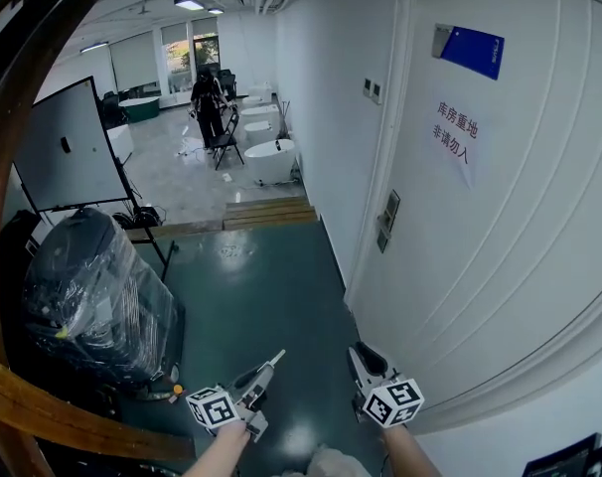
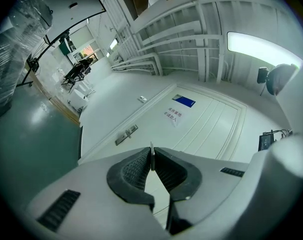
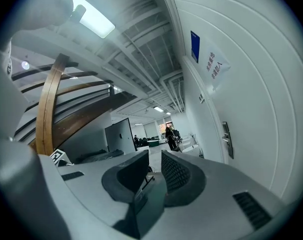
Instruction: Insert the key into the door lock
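Observation:
The white door fills the right of the head view, and its metal lock plate with handle sits on the door's left edge. My left gripper is low in the middle, pointing up toward the door, well short of it. It is shut on a thin key, seen edge-on between the pads. The lock plate lies ahead and left of that key. My right gripper is beside it, nearer the door, open with nothing in it. The lock shows on its right.
A blue sign and a paper note hang on the door. A plastic-wrapped black bulk and a dark board on a stand are at the left. Wooden steps, white tubs and a person lie farther off.

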The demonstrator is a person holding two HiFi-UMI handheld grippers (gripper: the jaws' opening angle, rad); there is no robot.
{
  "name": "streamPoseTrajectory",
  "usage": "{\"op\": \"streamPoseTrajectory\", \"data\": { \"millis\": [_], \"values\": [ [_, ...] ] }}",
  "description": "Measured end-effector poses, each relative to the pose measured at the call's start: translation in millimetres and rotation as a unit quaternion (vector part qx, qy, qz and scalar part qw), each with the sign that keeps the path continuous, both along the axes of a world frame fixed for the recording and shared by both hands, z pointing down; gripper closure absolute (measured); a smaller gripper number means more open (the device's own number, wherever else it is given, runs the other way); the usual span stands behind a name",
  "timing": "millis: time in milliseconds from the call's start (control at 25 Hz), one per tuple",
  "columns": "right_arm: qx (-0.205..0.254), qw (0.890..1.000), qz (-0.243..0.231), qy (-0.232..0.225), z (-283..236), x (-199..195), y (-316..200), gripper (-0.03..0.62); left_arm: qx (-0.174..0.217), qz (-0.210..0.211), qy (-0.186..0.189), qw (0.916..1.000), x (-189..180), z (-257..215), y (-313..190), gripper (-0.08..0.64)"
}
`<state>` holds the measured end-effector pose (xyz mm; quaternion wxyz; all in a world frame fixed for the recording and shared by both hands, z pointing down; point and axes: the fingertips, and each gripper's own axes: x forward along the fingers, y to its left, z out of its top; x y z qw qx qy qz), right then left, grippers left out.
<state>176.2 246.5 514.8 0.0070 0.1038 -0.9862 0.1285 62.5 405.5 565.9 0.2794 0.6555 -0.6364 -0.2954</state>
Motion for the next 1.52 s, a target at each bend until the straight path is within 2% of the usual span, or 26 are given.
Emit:
{"op": "streamPoseTrajectory", "data": {
  "millis": [320, 680, 960, 1360, 1520],
  "values": [
    [0.008, 1.0, 0.007, 0.004, -13.7, -7.3, -56.4, 0.528, -0.004, 0.01, -0.001, 0.9999, -7.5, -16.2, -54.5, 0.528],
    [0.002, 1.0, 0.012, 0.007, -1.5, -8.5, -100.7, 0.528, -0.007, 0.002, 0.003, 1.0, -15.8, -2.6, -91.6, 0.528],
    [-0.005, 1.0, 0.024, 0.007, -0.4, -15.8, -122.6, 0.528, -0.005, 0.002, 0.021, 0.9998, -23.7, 5.8, -113.9, 0.528],
    [-0.011, 0.998, 0.058, 0.014, -0.4, -54.9, -134.3, 0.528, -0.006, 0.042, 0.028, 0.9987, -70.5, 5.1, -140.6, 0.528],
    [-0.004, 0.997, 0.07, 0.016, -4.9, -78.7, -140.4, 0.528, 0.0, 0.063, 0.022, 0.9978, -102.7, 1.4, -154.8, 0.528]
  ]
}}
